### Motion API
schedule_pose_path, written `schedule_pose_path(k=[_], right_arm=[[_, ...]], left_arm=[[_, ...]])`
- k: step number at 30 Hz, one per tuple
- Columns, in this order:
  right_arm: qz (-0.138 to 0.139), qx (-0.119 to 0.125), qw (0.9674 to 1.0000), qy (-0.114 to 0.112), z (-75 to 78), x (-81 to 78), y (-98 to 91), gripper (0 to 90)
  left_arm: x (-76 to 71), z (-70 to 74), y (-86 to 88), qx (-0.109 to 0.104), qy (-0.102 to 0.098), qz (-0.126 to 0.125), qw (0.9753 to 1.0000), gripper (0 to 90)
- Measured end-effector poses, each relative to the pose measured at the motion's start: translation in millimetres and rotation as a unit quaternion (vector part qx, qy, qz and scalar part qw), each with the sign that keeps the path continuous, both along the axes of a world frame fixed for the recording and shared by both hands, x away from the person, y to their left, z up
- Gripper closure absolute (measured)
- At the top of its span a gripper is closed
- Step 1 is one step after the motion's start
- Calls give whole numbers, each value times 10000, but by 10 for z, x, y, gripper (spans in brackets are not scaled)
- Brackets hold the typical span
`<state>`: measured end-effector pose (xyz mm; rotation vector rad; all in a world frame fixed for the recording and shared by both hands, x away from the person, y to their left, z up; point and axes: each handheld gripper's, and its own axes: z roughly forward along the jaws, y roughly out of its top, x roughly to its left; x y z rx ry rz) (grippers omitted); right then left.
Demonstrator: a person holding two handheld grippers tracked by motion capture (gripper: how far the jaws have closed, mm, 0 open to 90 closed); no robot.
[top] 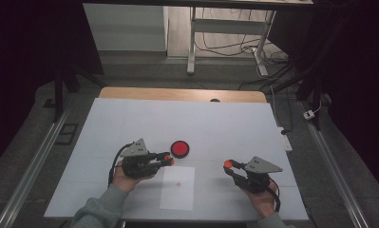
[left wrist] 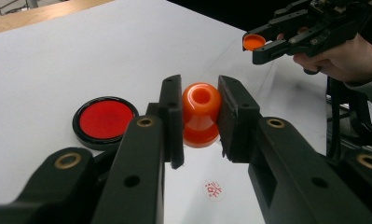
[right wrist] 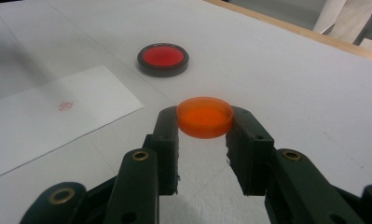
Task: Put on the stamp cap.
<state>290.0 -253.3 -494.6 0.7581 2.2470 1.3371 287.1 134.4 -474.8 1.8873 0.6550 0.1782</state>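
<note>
My left gripper [left wrist: 200,116] is shut on an orange stamp-like knob [left wrist: 201,114], held just above the white sheet [top: 178,188] with a small red mark [left wrist: 213,190]. In the high view that gripper [top: 168,159] sits beside the round red ink pad in a black case [top: 180,148]. My right gripper [right wrist: 204,122] is shut on a shallow orange cap [right wrist: 204,116], open side up, lifted off the table. From above, that gripper [top: 228,164] hovers right of the sheet. The right gripper [left wrist: 254,43] with its cap also appears far off in the left gripper view.
The pale table cover [top: 225,123] has bare room behind and around the ink pad [right wrist: 163,59]. A wooden table edge [top: 182,93] runs along the back. Beyond stand desk legs and cables [top: 234,47] on the floor. The sheet's red mark [right wrist: 65,106] lies left of the right gripper.
</note>
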Motion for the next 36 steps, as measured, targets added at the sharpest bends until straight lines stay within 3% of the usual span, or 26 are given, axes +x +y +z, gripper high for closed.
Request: schedule_pose_path(k=[36], right_arm=[[247, -10, 9996, 96, -49, 14, 211, 643]], left_arm=[[-3, -1, -25, 21, 13, 3, 10000, 722]])
